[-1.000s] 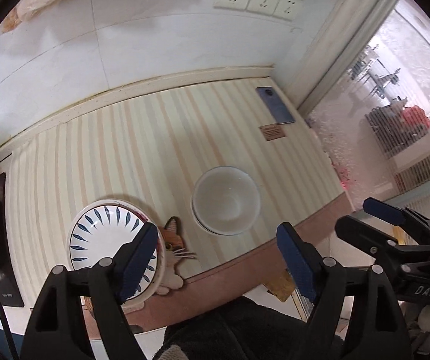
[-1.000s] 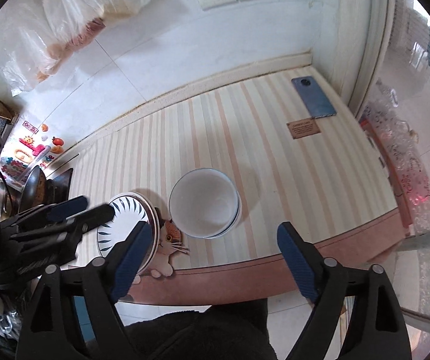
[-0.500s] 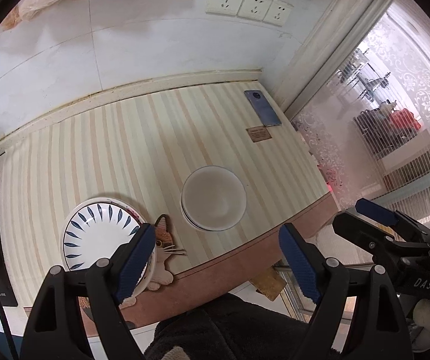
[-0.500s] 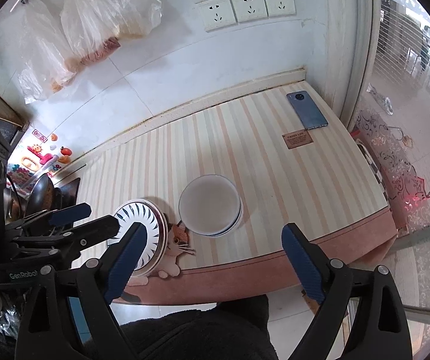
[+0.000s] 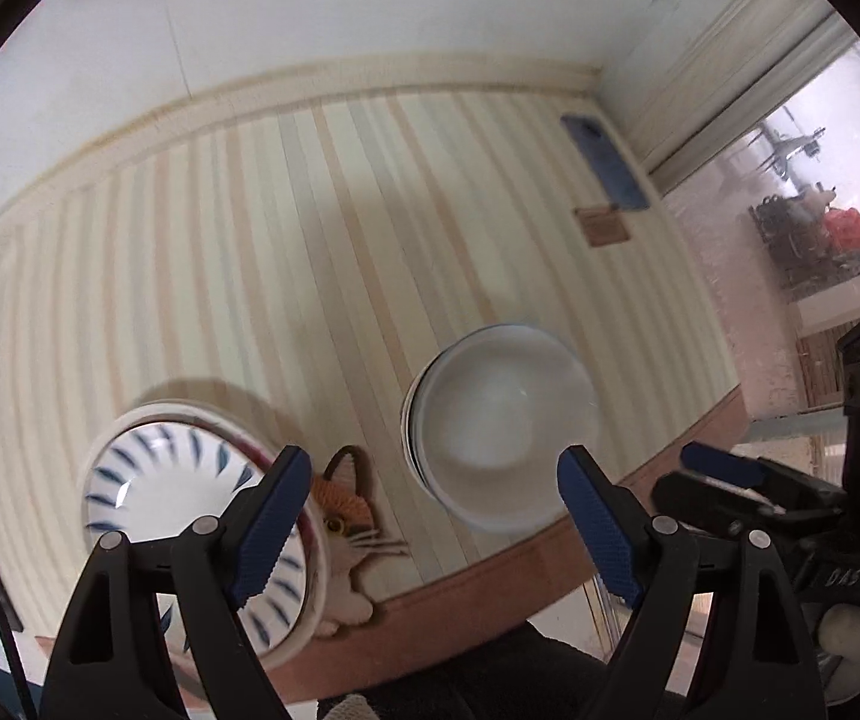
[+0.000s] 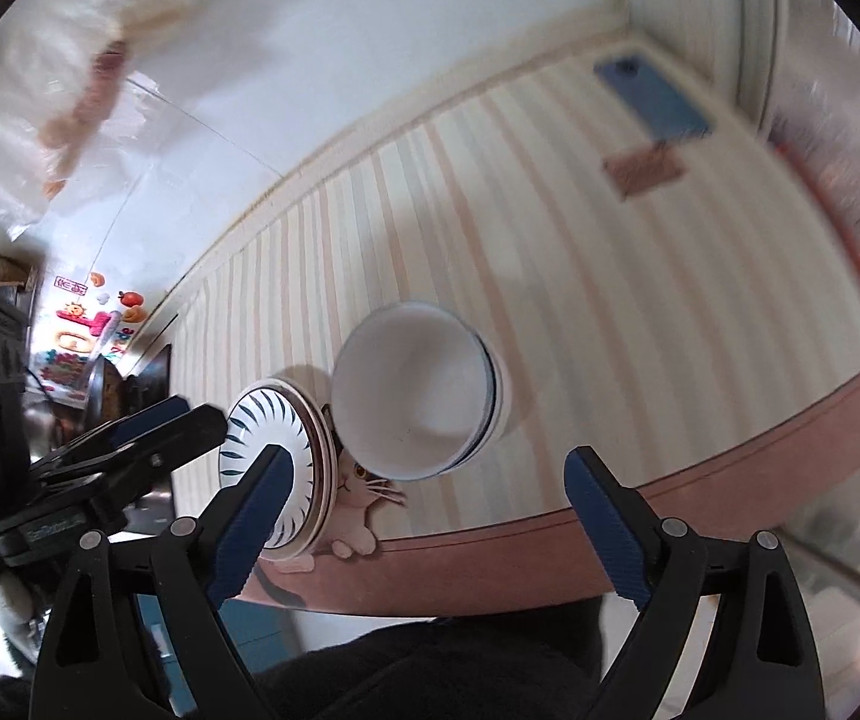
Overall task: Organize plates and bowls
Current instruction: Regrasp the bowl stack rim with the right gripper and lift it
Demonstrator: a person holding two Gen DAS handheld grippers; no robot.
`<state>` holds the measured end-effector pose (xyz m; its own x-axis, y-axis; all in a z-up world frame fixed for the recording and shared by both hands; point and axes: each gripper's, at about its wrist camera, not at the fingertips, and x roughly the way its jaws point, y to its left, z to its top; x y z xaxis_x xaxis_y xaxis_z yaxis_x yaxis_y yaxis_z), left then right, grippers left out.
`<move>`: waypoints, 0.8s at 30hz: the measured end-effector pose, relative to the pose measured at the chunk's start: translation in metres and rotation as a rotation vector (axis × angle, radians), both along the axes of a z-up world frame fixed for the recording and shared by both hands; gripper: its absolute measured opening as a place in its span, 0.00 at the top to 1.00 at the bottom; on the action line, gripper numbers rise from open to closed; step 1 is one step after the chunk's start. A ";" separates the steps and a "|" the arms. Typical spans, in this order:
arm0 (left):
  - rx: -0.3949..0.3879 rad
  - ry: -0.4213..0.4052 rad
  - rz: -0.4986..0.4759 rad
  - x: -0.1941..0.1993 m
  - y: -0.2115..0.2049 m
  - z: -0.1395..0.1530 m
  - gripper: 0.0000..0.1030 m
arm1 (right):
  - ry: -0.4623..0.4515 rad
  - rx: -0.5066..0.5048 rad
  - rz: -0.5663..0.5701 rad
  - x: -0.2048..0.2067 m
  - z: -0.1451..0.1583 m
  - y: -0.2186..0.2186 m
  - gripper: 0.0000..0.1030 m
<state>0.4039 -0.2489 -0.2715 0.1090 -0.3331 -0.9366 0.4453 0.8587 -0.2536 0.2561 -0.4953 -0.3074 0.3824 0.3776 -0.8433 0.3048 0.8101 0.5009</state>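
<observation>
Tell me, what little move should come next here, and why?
Probably lower the open right gripper toward the stacked white bowls: they sit just ahead of its spread fingers, untouched, while the open left gripper hangs beside the blue-patterned plates.

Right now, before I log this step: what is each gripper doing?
Left gripper: open, holding nothing, above the white bowls.
Right gripper: open, holding nothing.

The striped counter (image 5: 285,252) bore stacked bowls (image 5: 502,426) ahead, plates (image 5: 189,510) left, a phone (image 5: 607,162) and perhaps a card (image 5: 602,227) beyond.
</observation>
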 end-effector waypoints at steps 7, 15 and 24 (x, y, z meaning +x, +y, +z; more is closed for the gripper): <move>0.025 0.115 -0.044 0.030 -0.030 -0.057 0.18 | 0.108 0.108 0.029 0.026 -0.091 -0.010 0.09; 0.035 0.238 -0.049 0.044 -0.043 -0.100 0.19 | 0.130 0.241 0.037 0.048 -0.150 -0.013 0.09; -0.032 0.317 -0.054 0.044 -0.049 -0.114 0.45 | 0.133 0.293 0.067 0.062 -0.172 -0.009 0.23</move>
<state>0.4474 -0.2976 -0.3850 -0.2048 -0.3607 -0.9099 0.3848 0.8251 -0.4137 0.3183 -0.5041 -0.4792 0.2424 0.6320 -0.7361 0.3338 0.6581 0.6749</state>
